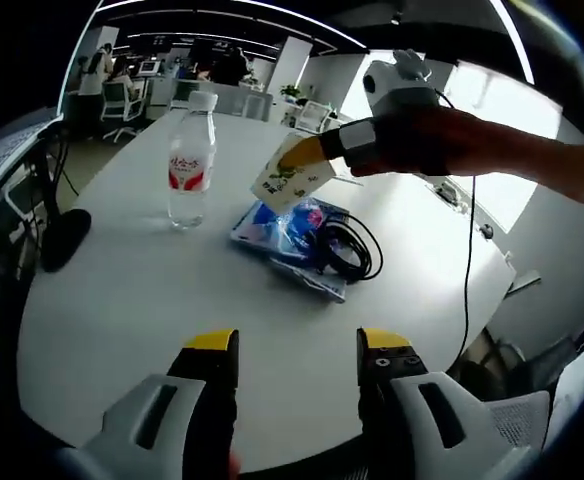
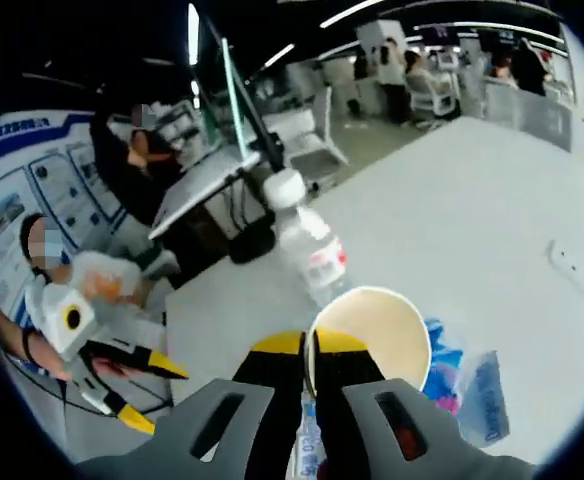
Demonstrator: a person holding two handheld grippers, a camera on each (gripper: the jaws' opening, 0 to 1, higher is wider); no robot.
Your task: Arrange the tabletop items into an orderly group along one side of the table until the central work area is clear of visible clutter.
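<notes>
On the white table (image 1: 152, 300), near the middle of the left gripper view, a clear water bottle (image 1: 190, 160) with a red label and white cap stands upright. Just beside it, toward three o'clock, a blue plastic packet (image 1: 282, 230) lies flat with a coiled black cable (image 1: 347, 248) resting partly on it. Above the packet, at about one o'clock, the right gripper (image 1: 307, 150) is held off the table by a gloved hand (image 1: 422, 140), its yellow-tipped jaws pinched on the rim of a paper cup (image 1: 287, 180) that hangs tilted. The left gripper (image 1: 297, 345) shows at six o'clock, jaws spread wide with nothing between them, over bare tabletop.

Seen from the right gripper view, the cup (image 2: 370, 335) shows its open mouth, one jaw inside the rim and one outside, pressed together. The bottle (image 2: 307, 245) stands beyond it at twelve o'clock, the packet (image 2: 462, 385) lies at four o'clock, and the left gripper (image 2: 144, 388) hovers at eight o'clock, jaws apart.
</notes>
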